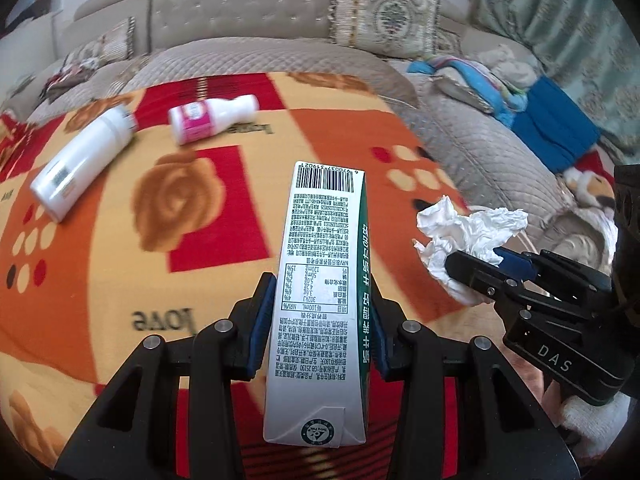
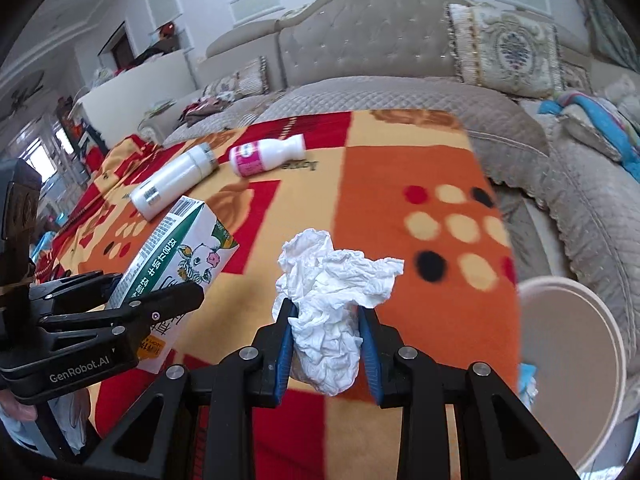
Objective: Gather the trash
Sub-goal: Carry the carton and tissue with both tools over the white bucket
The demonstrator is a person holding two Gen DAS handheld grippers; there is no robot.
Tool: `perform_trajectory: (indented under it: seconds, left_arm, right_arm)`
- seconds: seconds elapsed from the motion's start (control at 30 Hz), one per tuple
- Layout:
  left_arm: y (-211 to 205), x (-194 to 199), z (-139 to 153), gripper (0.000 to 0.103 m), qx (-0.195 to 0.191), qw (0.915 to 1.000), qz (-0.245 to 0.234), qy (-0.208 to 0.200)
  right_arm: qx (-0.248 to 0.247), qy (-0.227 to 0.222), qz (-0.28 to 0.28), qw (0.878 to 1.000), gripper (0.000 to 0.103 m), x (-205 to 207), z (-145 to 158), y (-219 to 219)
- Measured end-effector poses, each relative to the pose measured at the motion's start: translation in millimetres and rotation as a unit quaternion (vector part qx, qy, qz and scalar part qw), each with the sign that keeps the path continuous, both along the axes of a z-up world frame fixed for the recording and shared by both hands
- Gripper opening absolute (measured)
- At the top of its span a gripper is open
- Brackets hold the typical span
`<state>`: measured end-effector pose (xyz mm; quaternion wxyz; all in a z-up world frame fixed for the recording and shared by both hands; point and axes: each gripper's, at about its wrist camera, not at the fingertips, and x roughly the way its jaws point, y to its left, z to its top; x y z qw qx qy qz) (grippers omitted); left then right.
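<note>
White bottle [image 1: 82, 162], pink-labelled bottle [image 1: 210, 118] on blanket [image 1: 120, 264]

A patterned blanket [image 1: 120, 264] in orange, red and cream, printed with roses, dots and the word "love", covers the surface in front of a beige tufted sofa [image 2: 360, 40]. Ornate cushions [image 2: 504, 48] lean against the sofa back, and a grey quilted cover [image 1: 260, 60] lies over its seat. To the right, blue cloth [image 1: 556, 128] and a striped towel [image 1: 460, 72] lie on the sofa near a plush toy [image 1: 592, 188].
</note>
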<state>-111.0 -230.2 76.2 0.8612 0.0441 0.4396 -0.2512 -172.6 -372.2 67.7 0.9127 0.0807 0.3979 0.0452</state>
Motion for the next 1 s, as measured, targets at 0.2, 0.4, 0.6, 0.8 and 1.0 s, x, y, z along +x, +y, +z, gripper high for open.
perform_trajectory:
  seconds: [0.2, 0.4, 0.6, 0.8, 1.0]
  left_arm:
    - [-39.8, -16.8, 3.7, 0.039, 0.004, 0.9994, -0.034, -0.007]
    - [-83.0, -32.9, 4.9, 0.039, 0.008, 0.9975, -0.069, -0.011]
    - [-119.8, -44.9, 3.0, 0.039, 0.013, 0.995, -0.098, -0.013]
    - [-153.7, -53.0, -0.8, 0.039, 0.017, 0.9923, -0.122, -0.013]
    - [-177.2, -53.9, -7.0, 0.039, 0.02, 0.9905, -0.136, -0.007]
  right_arm:
    - [0.003, -0.004, -0.039, 0.999, 0.029, -27.3, 3.8, -34.0]
    - [0.003, -0.007, -0.073, 0.997, 0.029, -50.8, 5.2, -66.2]
    - [0.007, -0.006, -0.109, 0.994, 0.029, -72.3, 2.7, -101.4]
    - [0.013, -0.003, -0.139, 0.99, 0.029, -89.3, -0.1, -130.6]
    - [0.018, 0.007, -0.16, 0.987, 0.029, -96.3, -8.8, -150.6]
